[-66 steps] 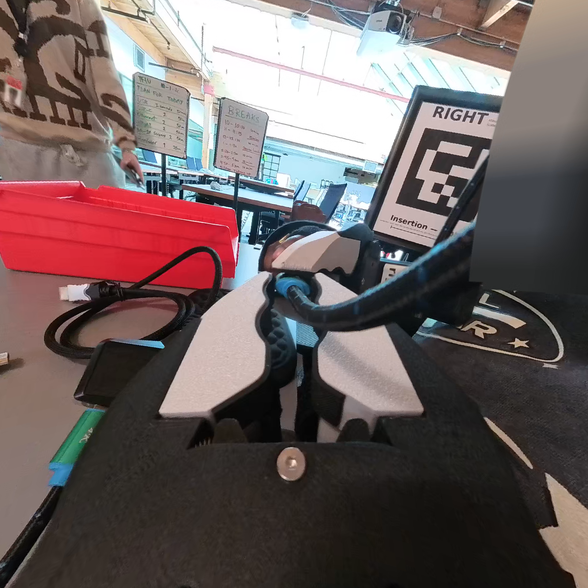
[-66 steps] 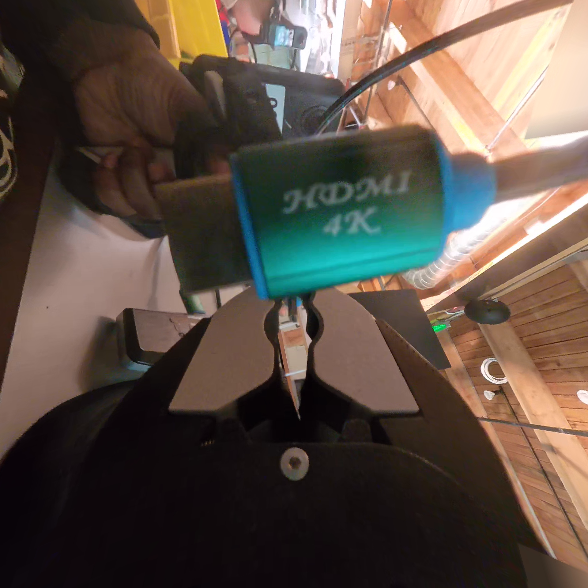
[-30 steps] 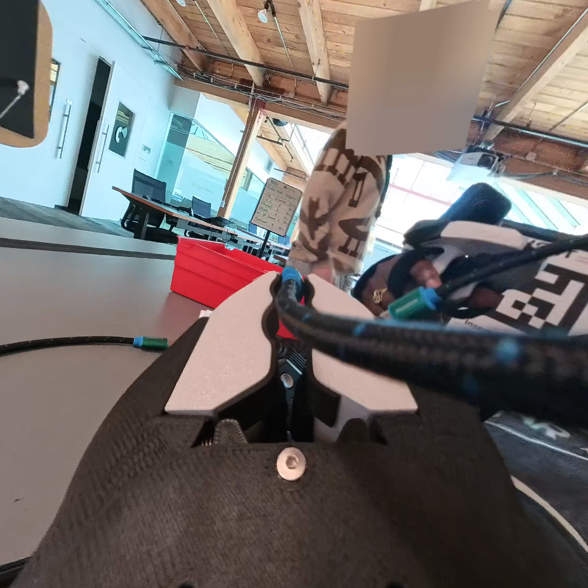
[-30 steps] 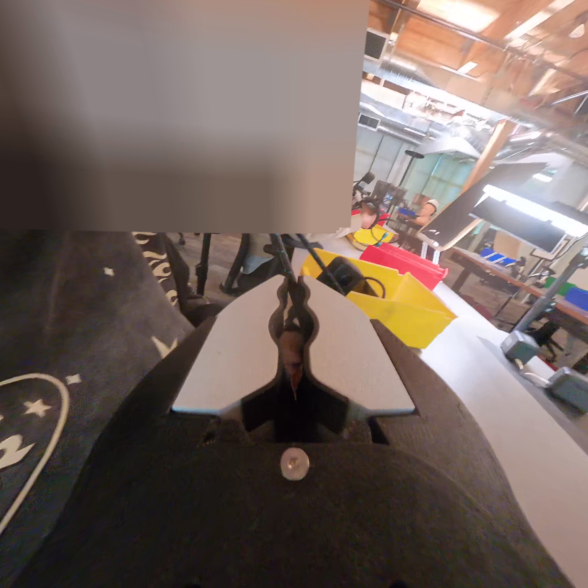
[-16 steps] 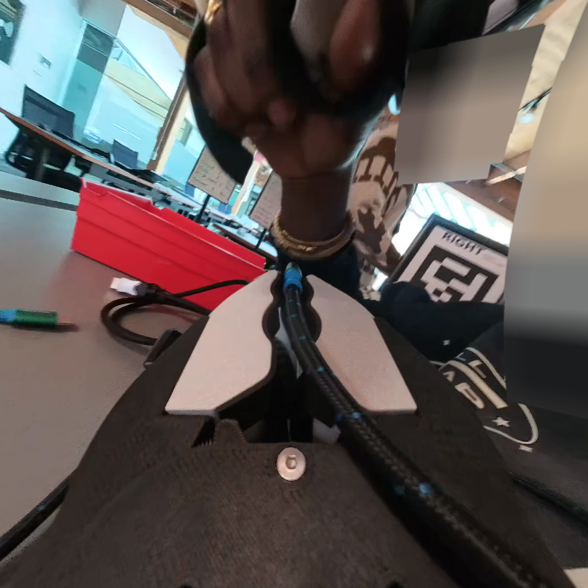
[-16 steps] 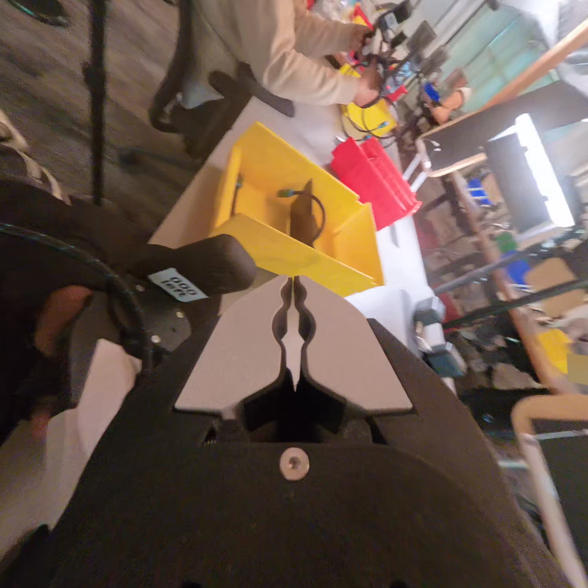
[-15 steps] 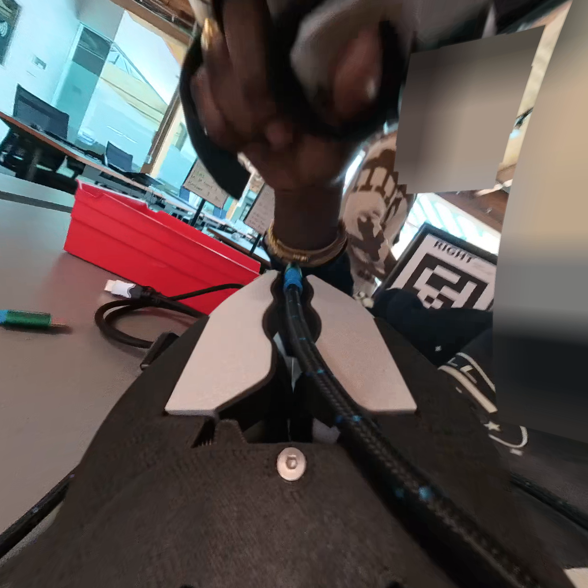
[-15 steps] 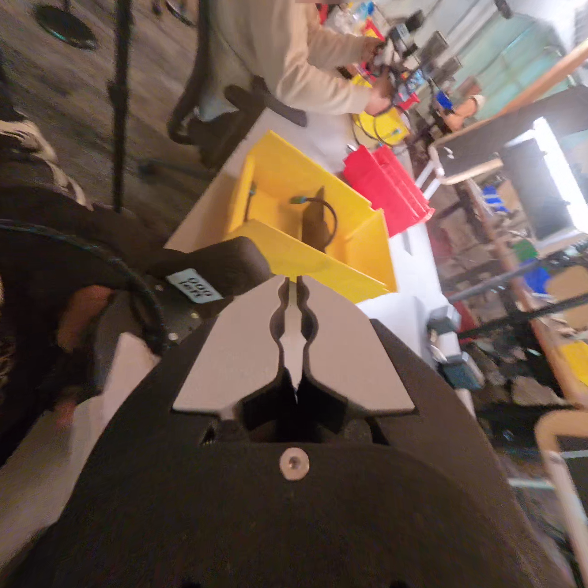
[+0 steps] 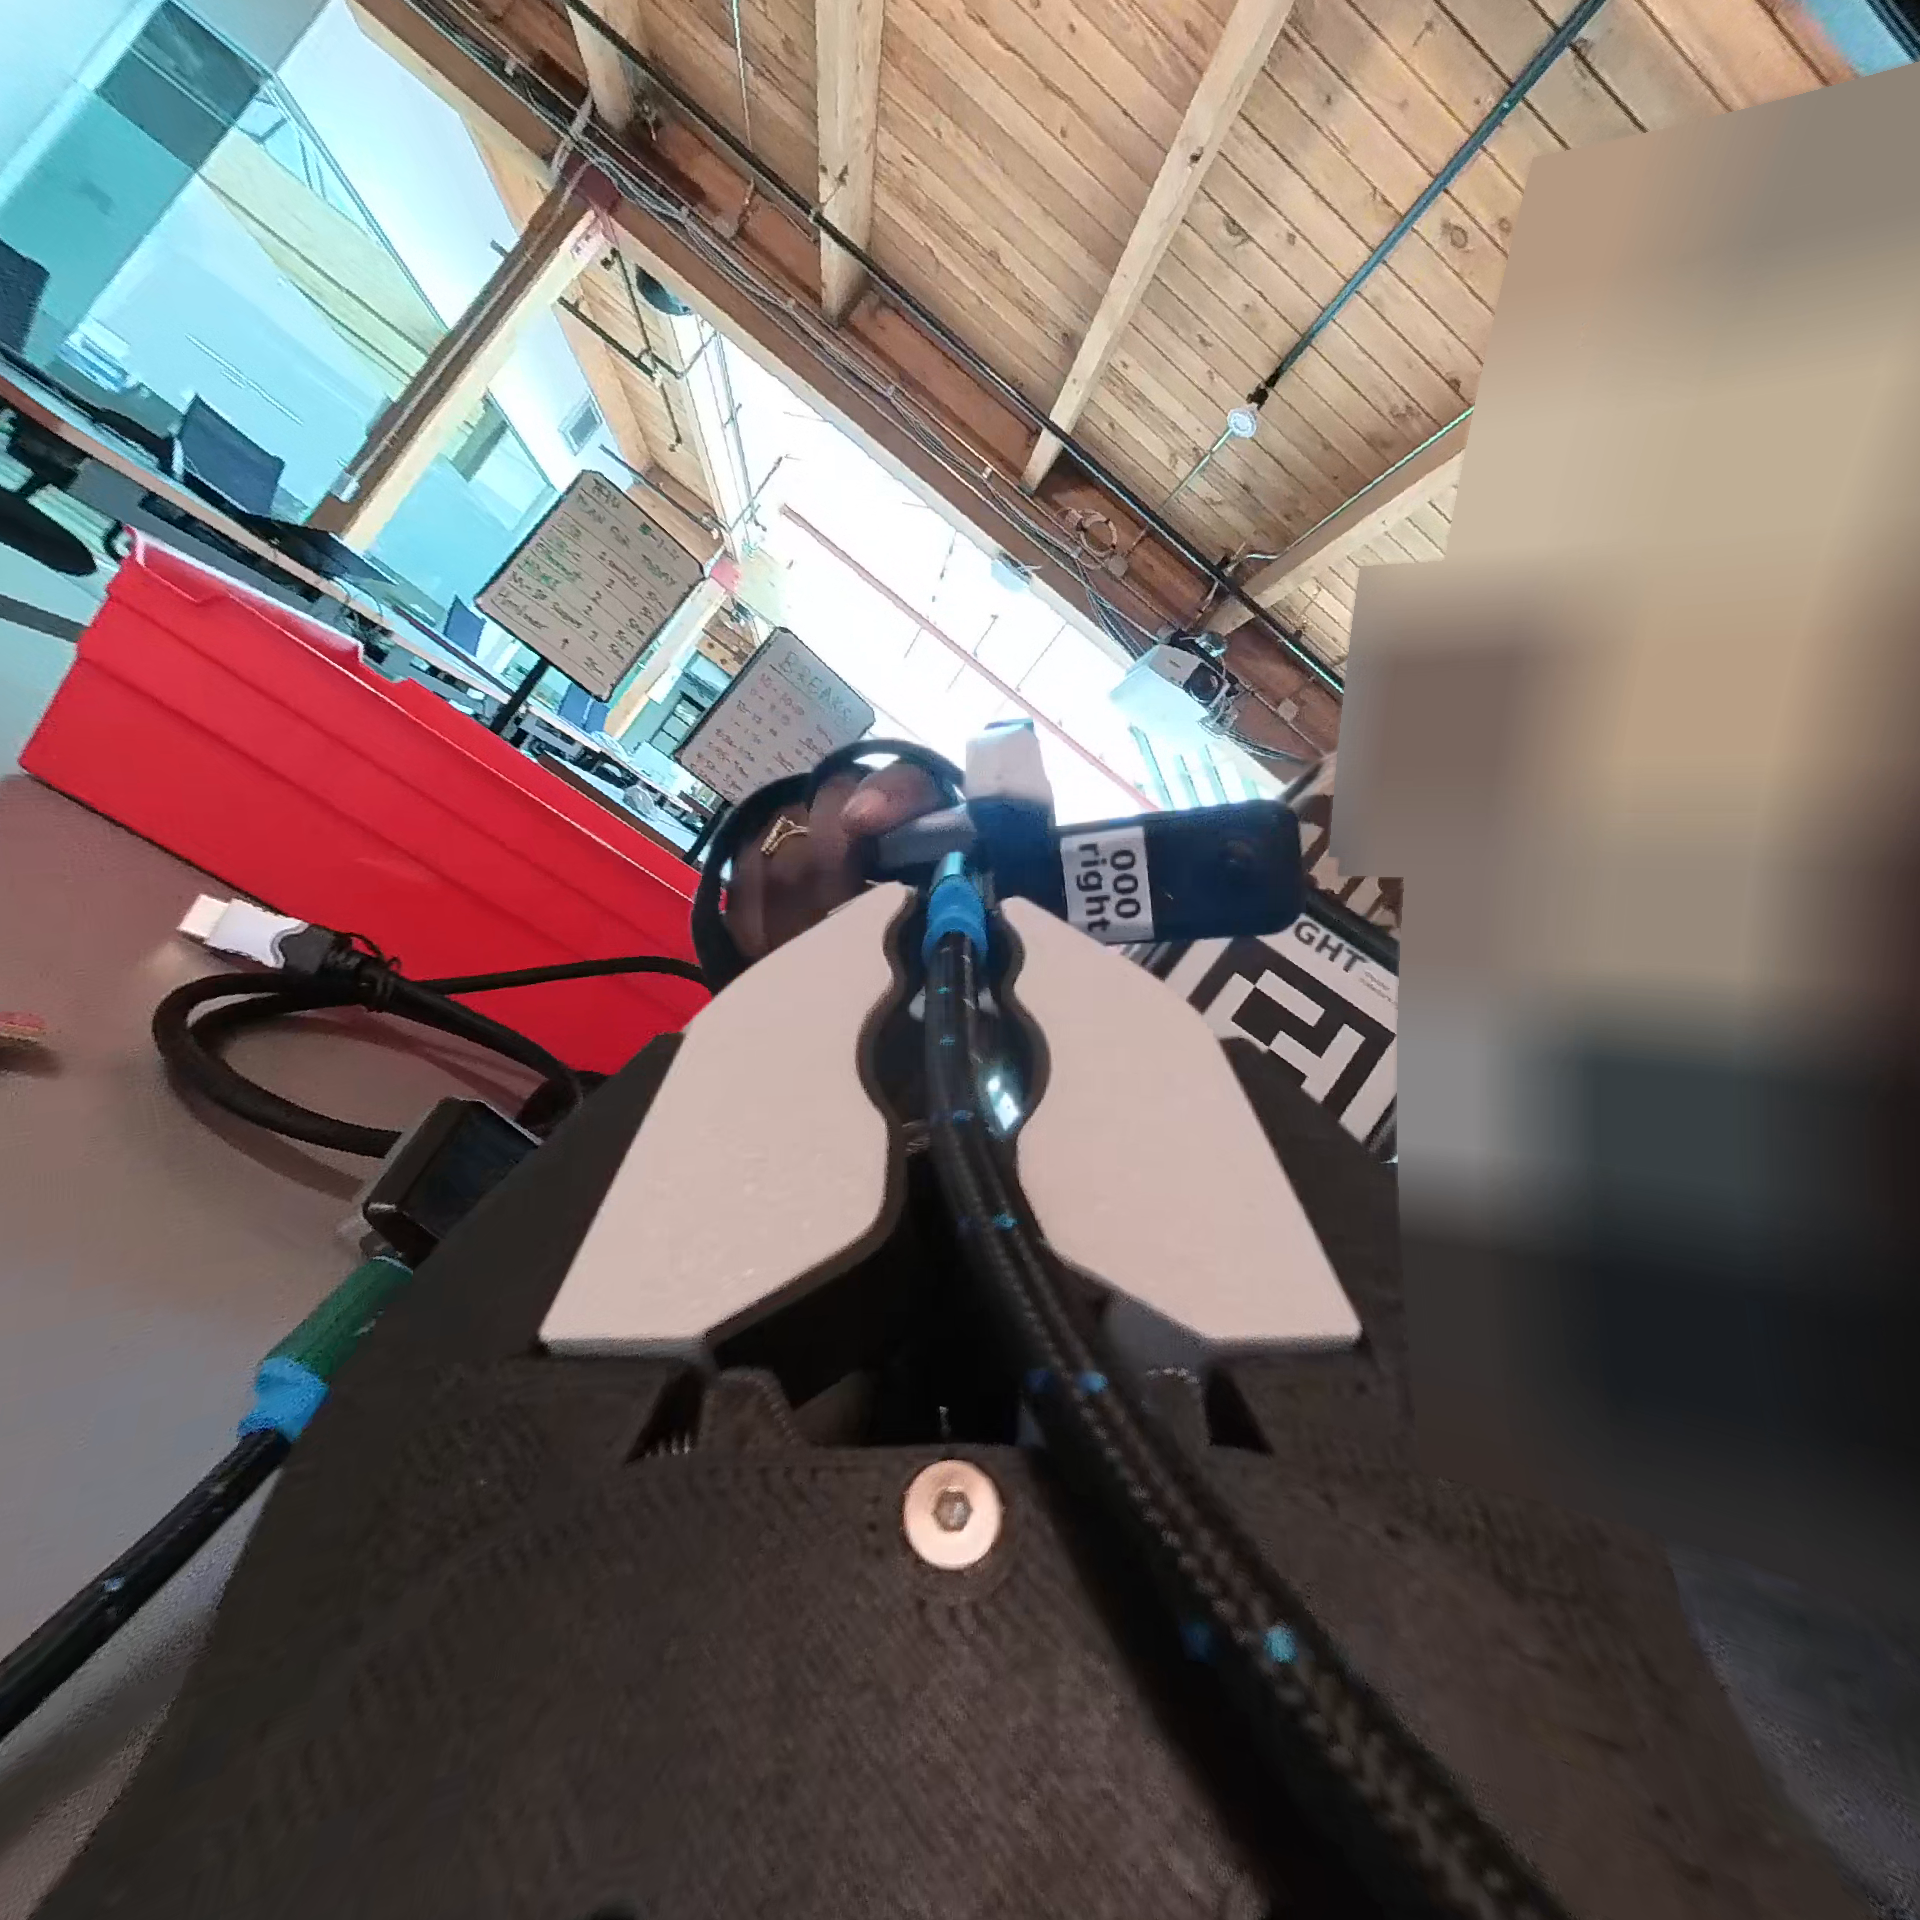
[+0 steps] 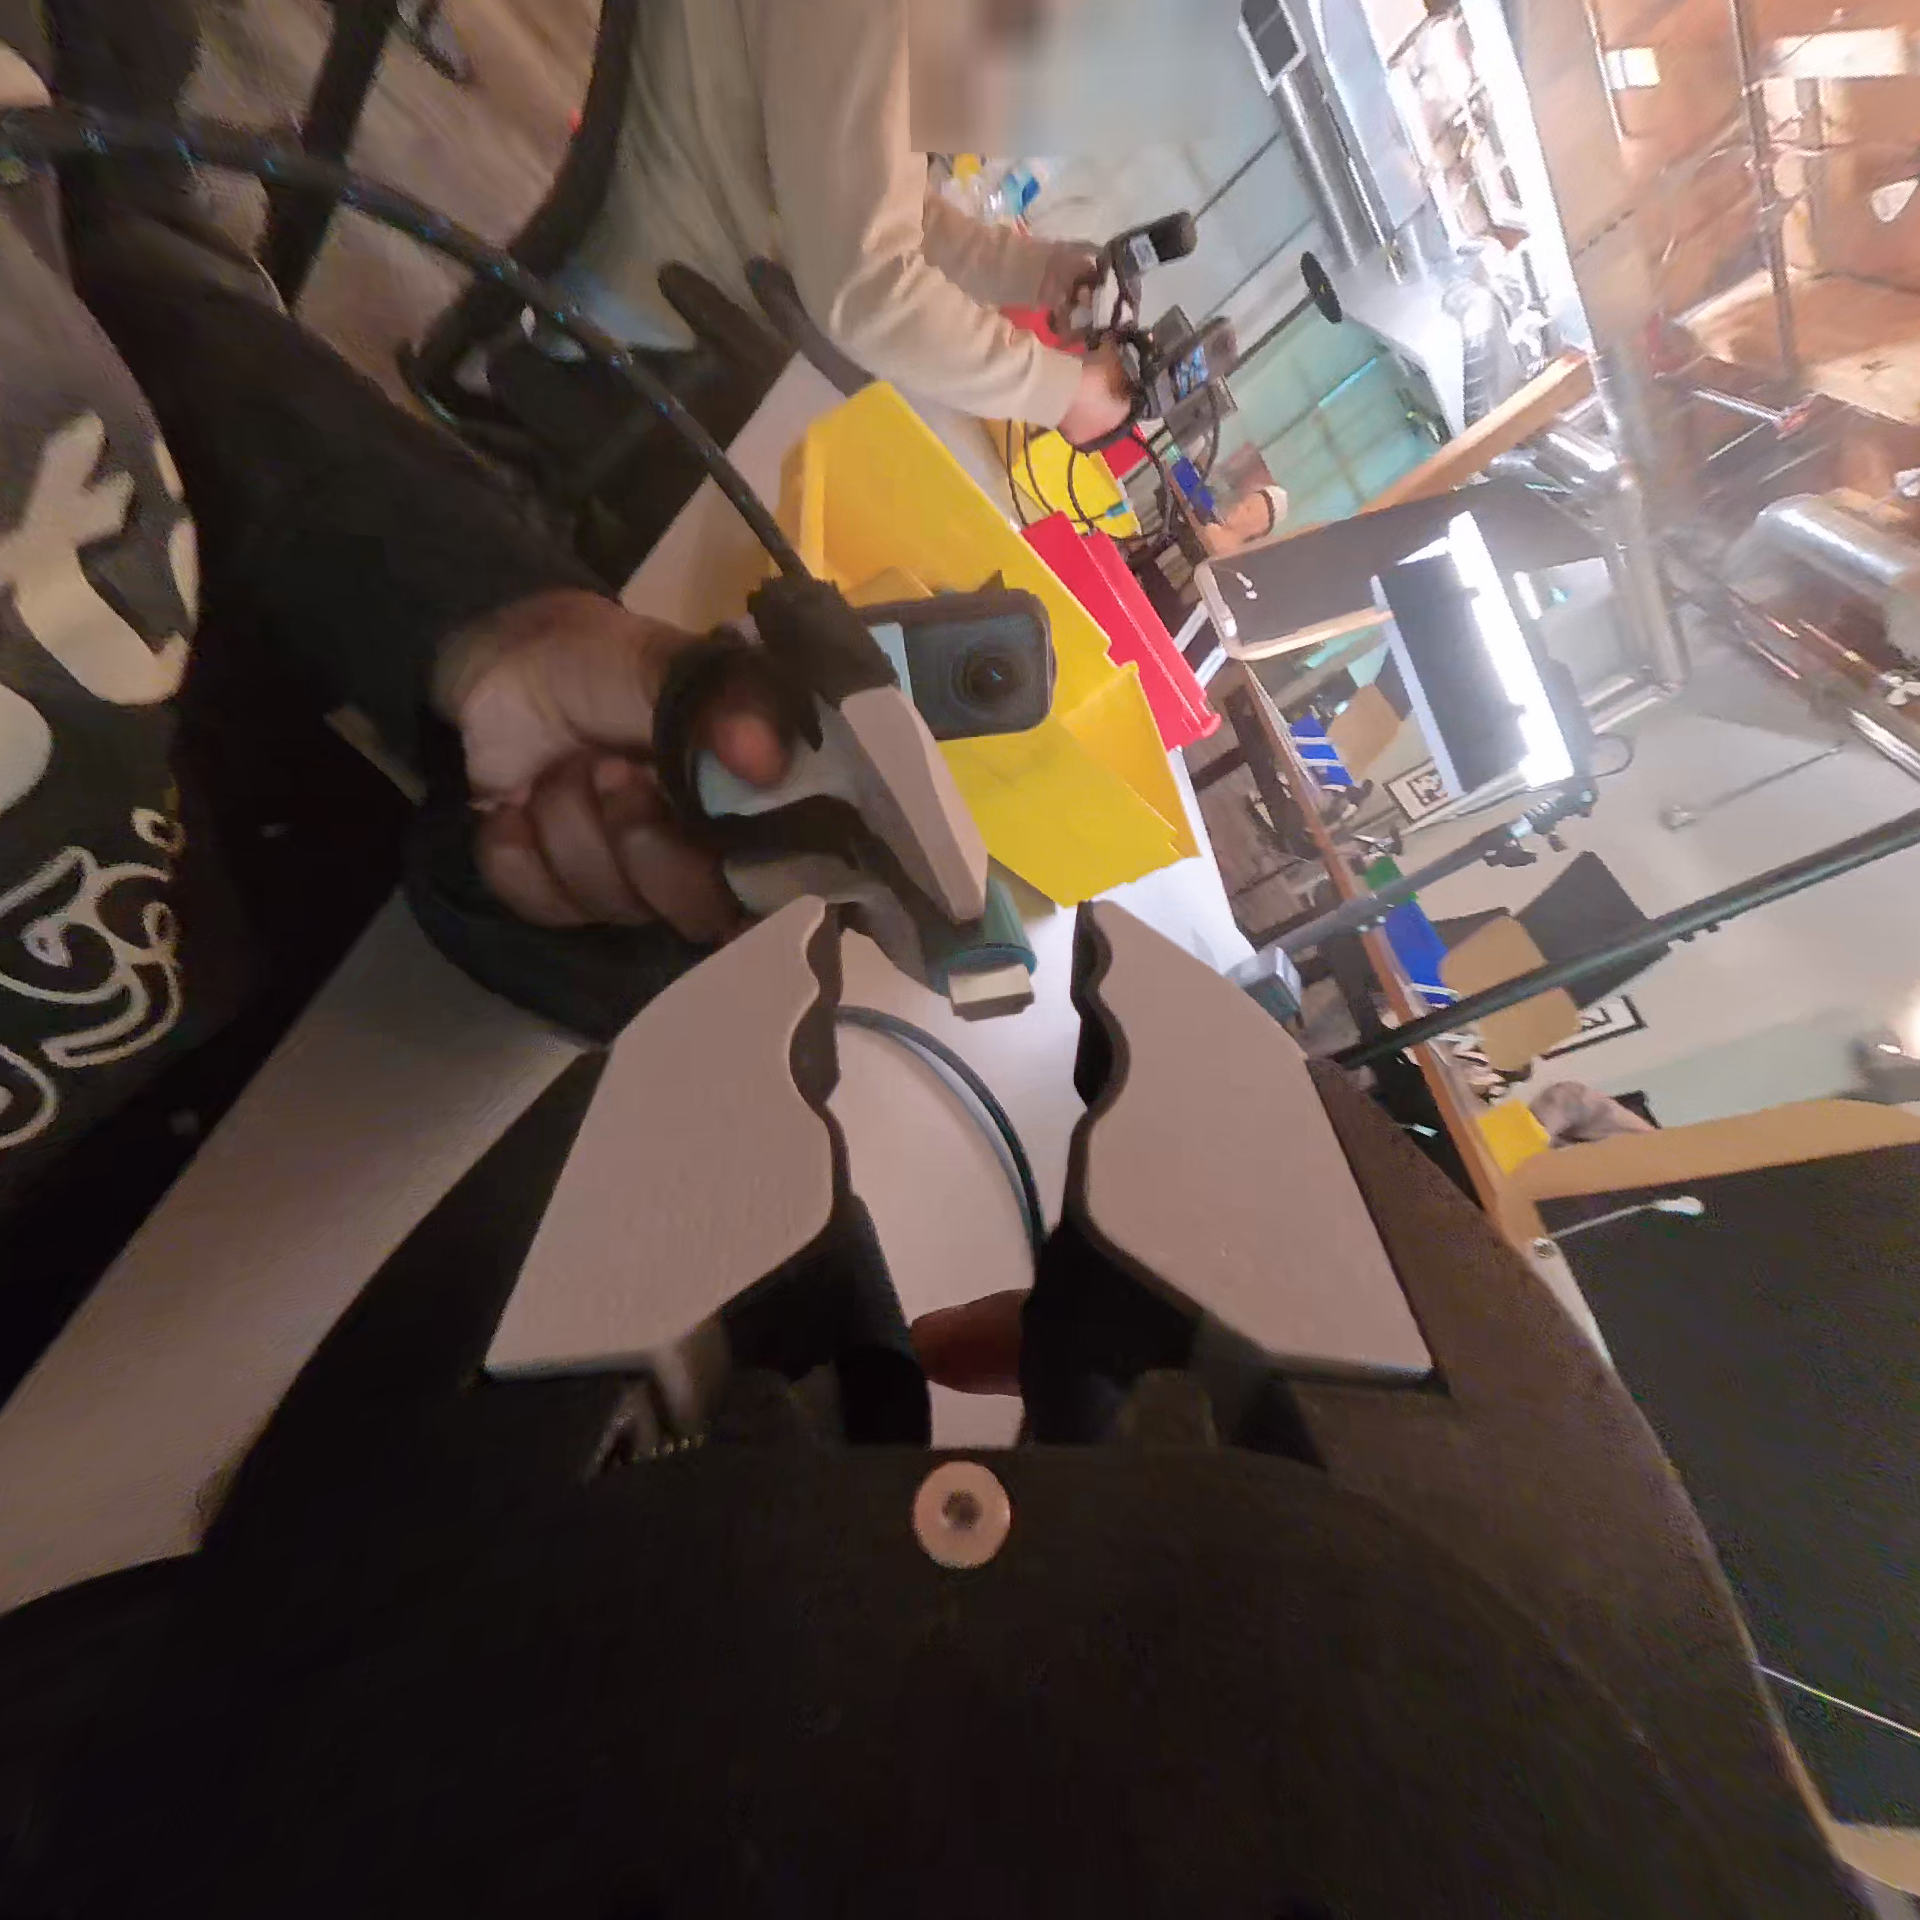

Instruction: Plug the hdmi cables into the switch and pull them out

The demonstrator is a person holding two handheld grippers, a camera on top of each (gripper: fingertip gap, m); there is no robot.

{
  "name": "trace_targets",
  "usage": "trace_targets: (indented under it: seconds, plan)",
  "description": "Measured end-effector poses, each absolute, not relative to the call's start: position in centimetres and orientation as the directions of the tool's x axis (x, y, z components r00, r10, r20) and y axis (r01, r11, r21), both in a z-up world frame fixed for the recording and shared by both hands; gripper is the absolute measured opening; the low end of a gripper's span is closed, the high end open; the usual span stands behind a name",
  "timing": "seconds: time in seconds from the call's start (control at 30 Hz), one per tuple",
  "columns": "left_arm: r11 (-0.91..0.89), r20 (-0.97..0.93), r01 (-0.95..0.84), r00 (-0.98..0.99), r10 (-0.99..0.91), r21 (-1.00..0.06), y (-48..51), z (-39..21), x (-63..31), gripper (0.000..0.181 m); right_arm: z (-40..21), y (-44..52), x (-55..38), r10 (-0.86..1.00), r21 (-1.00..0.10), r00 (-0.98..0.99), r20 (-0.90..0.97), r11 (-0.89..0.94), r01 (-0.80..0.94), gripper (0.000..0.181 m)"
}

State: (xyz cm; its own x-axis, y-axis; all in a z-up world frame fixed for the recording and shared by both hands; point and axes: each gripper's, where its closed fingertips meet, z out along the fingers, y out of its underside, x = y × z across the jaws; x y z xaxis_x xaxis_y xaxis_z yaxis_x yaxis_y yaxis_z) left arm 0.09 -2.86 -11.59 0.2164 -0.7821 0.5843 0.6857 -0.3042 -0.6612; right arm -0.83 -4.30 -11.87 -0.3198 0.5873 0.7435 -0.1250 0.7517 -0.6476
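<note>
Since half a second ago our right gripper (image 10: 951, 971) has spread its jaws wide, empty, lower centre of frame. Just past it our left gripper (image 10: 940, 914) pinches the hdmi cable (image 9: 971, 1049) behind its teal plug (image 10: 987, 961). Farther left, a black switch (image 9: 447, 1169) with one green plug (image 9: 338, 1320) seated. We'd say we're midway, this one's unplugged.

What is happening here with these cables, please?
A person holds a gripper in each hand. The left gripper is shut on a braided HDMI cable just behind its plug. The right gripper is open, facing that plug. The switch lies on the table, with another cable's green plug beside it.
</note>
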Motion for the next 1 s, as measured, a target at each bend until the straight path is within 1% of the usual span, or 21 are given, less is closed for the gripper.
trace_targets:
  seconds: [0.03, 0.07, 0.1, 0.13, 0.23, 0.3, 0.33, 0.4, 0.5, 0.57, 0.63, 0.7, 0.77, 0.8, 0.87, 1.0]
  plan:
    - [-0.313, 0.586, 0.68, 0.211, -0.782, -0.663, -2.9, -11.7, 0.3, 0.011, -12.1, -4.3, -1.1, 0.571, -0.628, -0.314, 0.758, 0.769, -0.117, 0.043]
    - [-0.32, 0.586, 0.673, 0.209, -0.783, -0.667, -3.0, -11.8, 0.5, 0.011, -12.3, -4.3, -1.3, 0.556, -0.612, -0.312, 0.77, 0.783, -0.113, 0.042]
    - [-0.324, 0.586, 0.667, 0.209, -0.783, -0.671, -3.0, -11.8, 0.6, 0.012, -12.4, -4.3, -1.5, 0.547, -0.599, -0.305, 0.78, 0.793, -0.111, 0.031]
    - [-0.326, 0.586, 0.663, 0.211, -0.782, -0.674, -3.0, -11.9, 0.6, 0.013, -12.4, -4.1, -1.7, 0.544, -0.592, -0.294, 0.786, 0.799, -0.107, 0.025]
    - [-0.324, 0.577, 0.64, 0.231, -0.784, -0.696, -3.1, -12.1, 0.7, 0.016, -12.7, -4.3, -1.5, 0.543, -0.6, -0.327, 0.773, 0.794, -0.098, 0.023]
    - [-0.287, 0.535, 0.625, 0.251, -0.807, -0.726, -3.5, -11.7, 0.9, 0.017, -12.3, -4.4, -1.2, 0.547, -0.602, -0.304, 0.78, 0.788, -0.125, 0.023]
    - [-0.249, 0.498, 0.612, 0.277, -0.822, -0.751, -3.6, -11.5, 0.9, 0.018, -11.9, -4.2, -1.1, 0.56, -0.611, -0.285, 0.778, 0.781, -0.131, 0.023]
    - [-0.146, 0.419, 0.568, 0.385, -0.822, -0.81, -3.5, -11.5, 0.4, 0.035, -10.9, -3.9, -0.4, 0.595, -0.641, -0.255, 0.762, 0.749, -0.166, 0.023]
    - [0.094, 0.222, 0.442, 0.61, -0.76, -0.892, -3.0, -11.4, -1.1, 0.046, -9.4, -3.5, 0.4, 0.679, -0.725, -0.256, 0.688, 0.657, -0.209, 0.023]
    - [0.238, 0.096, 0.371, 0.691, -0.716, -0.897, -3.5, -10.5, -1.7, 0.052, -8.4, -3.2, 0.7, 0.75, -0.797, -0.272, 0.603, 0.553, -0.243, 0.023]
    - [0.32, -0.01, 0.283, 0.734, -0.679, -0.904, -4.0, -10.2, -1.7, 0.053, -7.8, -3.1, 0.7, 0.828, -0.899, -0.355, 0.433, 0.368, -0.238, 0.022]
    - [0.33, -0.062, 0.205, 0.76, -0.646, -0.921, -3.8, -10.6, -1.8, 0.054, -7.8, -3.2, 0.5, 0.86, -0.976, -0.473, 0.191, 0.117, -0.182, 0.022]
    - [0.299, -0.041, 0.211, 0.751, -0.659, -0.931, -3.6, -11.0, -1.6, 0.054, -8.4, -3.5, -0.1, 0.828, -0.993, -0.56, -0.022, -0.082, -0.082, 0.022]
    - [0.28, -0.018, 0.236, 0.732, -0.681, -0.931, -3.6, -11.1, -1.4, 0.054, -8.7, -3.7, -0.3, 0.81, -0.989, -0.58, -0.088, -0.139, -0.044, 0.023]
    - [0.246, 0.021, 0.278, 0.701, -0.713, -0.929, -3.8, -11.1, -1.1, 0.053, -9.5, -3.9, -0.8, 0.792, -0.985, -0.593, -0.149, -0.174, 0.015, 0.023]
    - [0.188, 0.093, 0.354, 0.644, -0.76, -0.916, -4.0, -11.1, -0.9, 0.041, -10.9, -4.1, -1.4, 0.803, -0.988, -0.577, -0.153, -0.135, 0.075, 0.022]
